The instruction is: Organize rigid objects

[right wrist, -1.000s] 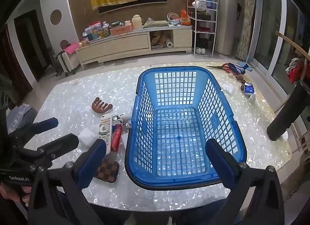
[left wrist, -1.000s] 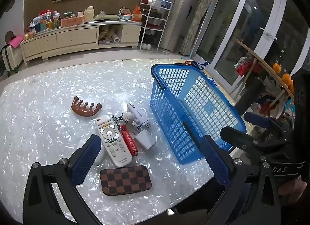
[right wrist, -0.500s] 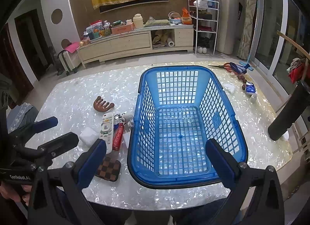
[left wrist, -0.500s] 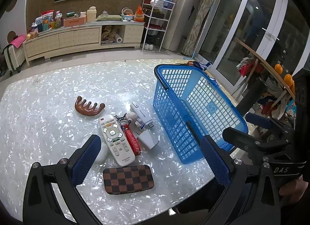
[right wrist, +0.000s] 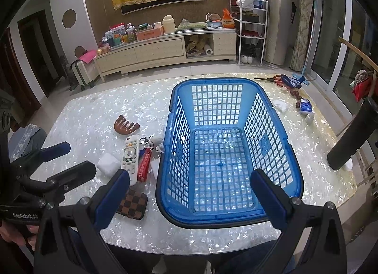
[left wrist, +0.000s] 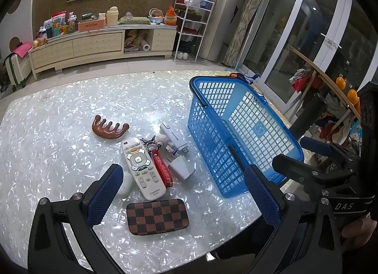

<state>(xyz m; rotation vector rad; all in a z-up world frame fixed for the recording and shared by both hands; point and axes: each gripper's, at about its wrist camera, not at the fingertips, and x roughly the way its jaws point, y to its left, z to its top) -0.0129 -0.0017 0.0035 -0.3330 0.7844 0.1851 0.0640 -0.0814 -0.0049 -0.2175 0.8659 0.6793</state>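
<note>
An empty blue basket (right wrist: 174, 108) (left wrist: 208, 113) stands on the pearly table (left wrist: 59, 132). Left of it lie a brown wooden comb (left wrist: 108, 128) (right wrist: 125, 124), a white remote (left wrist: 143, 167) (right wrist: 130, 158), a red key tag (left wrist: 162, 171) (right wrist: 144, 167), a small astronaut figure (left wrist: 161, 140), a white USB stick (left wrist: 173, 138), a white charger block (left wrist: 182, 167), a white earbud case (right wrist: 108, 164) and a checkered case (left wrist: 157, 216) (right wrist: 132, 204). My left gripper (left wrist: 183, 194) is open, above the checkered case. My right gripper (right wrist: 191, 199) is open, above the basket's near rim.
At the table's far right corner lie scissors (right wrist: 275, 78), a blue pouch (right wrist: 293, 82), nuts and a small blue packet (right wrist: 305, 107). A black cylinder (right wrist: 352, 137) stands at the right edge. A long cabinet (right wrist: 165, 49) and a shelf rack are behind the table.
Both views have drifted slightly; the objects sit a little higher and nearer in frame. Nothing on the table has moved and both grippers have stayed open.
</note>
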